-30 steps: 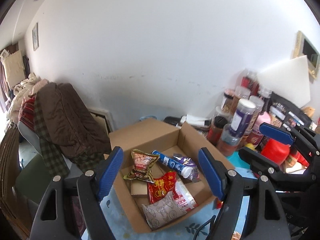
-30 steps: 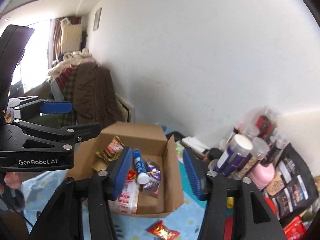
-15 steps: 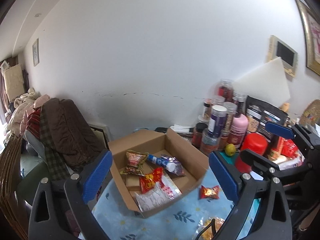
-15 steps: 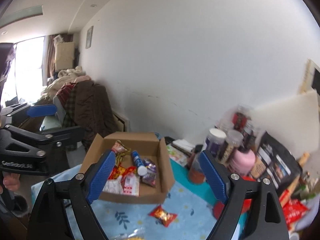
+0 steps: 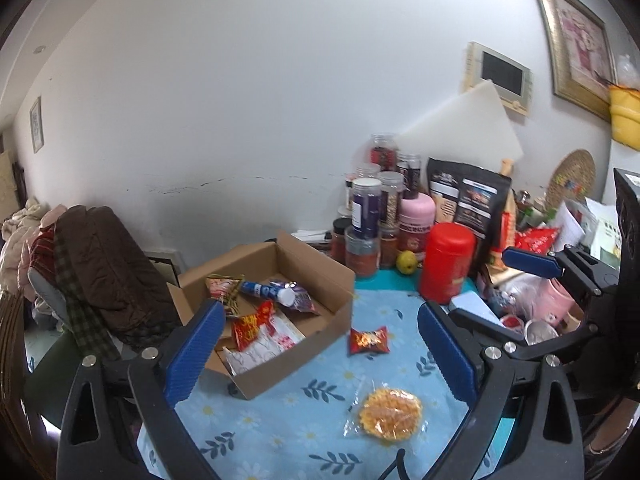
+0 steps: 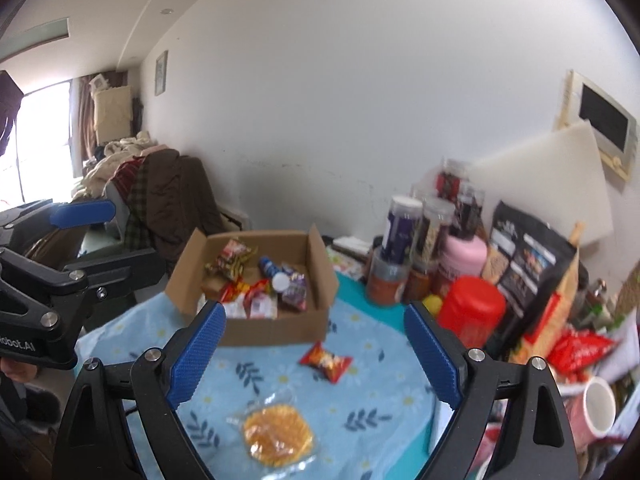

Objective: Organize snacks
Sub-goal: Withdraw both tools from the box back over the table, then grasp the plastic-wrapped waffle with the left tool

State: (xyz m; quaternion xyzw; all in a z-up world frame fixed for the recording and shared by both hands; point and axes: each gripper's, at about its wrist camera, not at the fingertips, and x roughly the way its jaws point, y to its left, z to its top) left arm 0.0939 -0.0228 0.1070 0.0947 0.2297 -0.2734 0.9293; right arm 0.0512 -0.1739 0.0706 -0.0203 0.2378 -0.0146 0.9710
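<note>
Both grippers hang over the pale blue floral tablecloth (image 5: 280,432), left gripper (image 5: 320,344) spread wide and empty, right gripper (image 6: 316,354) with jaws opening, nothing between them. Open cloth ahead carries just two strays: a small red snack packet (image 5: 369,340) near the open brown cardboard box (image 5: 320,320), and a clear-wrapped round yellow wafer (image 6: 278,438) closer in. The box, filled with snacks, sits at the table's left edge. A red cylindrical canister (image 5: 447,262) and crowded jars wall off the right
</note>
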